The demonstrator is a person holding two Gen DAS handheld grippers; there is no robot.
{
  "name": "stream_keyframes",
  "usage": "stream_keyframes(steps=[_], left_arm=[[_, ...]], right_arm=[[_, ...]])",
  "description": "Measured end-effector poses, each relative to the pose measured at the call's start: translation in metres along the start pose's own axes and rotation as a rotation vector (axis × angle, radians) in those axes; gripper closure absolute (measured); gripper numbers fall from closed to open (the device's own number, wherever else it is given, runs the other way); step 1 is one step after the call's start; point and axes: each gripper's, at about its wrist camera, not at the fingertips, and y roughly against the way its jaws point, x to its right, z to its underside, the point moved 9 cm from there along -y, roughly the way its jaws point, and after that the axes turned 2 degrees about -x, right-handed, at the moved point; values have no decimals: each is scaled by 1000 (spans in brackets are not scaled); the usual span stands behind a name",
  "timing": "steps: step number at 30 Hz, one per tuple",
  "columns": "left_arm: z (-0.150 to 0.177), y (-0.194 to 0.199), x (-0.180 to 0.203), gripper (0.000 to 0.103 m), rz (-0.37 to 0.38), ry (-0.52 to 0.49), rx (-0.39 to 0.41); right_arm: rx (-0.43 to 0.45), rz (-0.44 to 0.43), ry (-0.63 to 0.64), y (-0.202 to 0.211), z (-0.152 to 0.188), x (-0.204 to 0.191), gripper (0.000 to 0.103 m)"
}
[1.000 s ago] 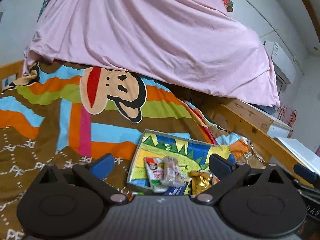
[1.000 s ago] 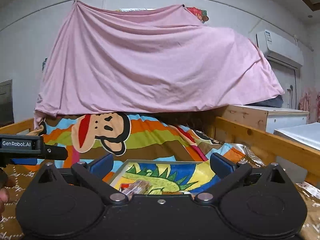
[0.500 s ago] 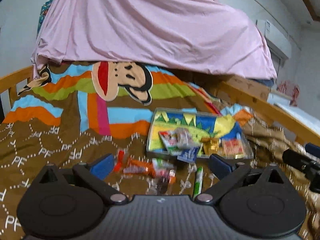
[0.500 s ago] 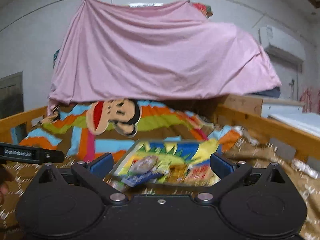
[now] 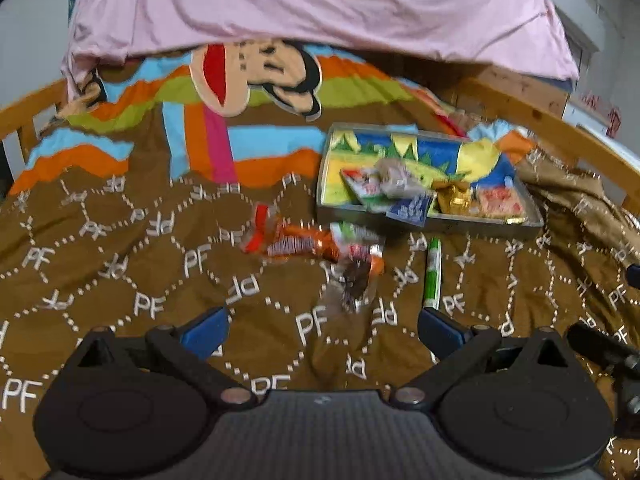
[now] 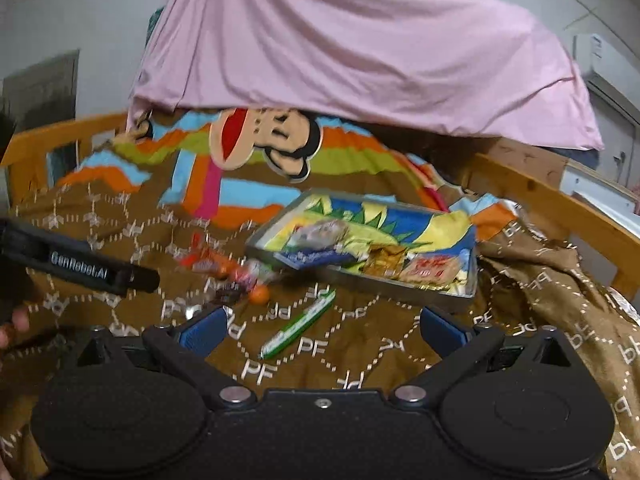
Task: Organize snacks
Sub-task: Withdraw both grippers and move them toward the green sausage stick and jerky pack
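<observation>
Both the left gripper [image 5: 322, 330] and right gripper [image 6: 322, 330] hover spread wide and empty above the brown patterned blanket [image 5: 120, 280]. Blurred, seemingly orange-wrapped snack packets [image 5: 312, 248] and a green stick packet [image 5: 432, 276] lie just off the near edge of the shallow grey cartoon-printed tray [image 5: 436, 222], which holds more packets.

A: Light's soft and even indoors, no hard shadows, no glare.

B: Snack wrappers [image 5: 320, 248] are smeared by motion blur; fisheye bends the bed rail [image 6: 560, 208], corners go black.
</observation>
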Motion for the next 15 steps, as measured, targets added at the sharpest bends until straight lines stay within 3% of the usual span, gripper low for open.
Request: stream_keyframes(steps=[10,15], left_arm=[[1,-42,-11,1,-28,-25,-85],[-10,-53,-13,1,-25,-39,-72]], right_arm=[[-85,9,70,-64,18,-19,1],[-109,17,62,-85,24,-21,1]])
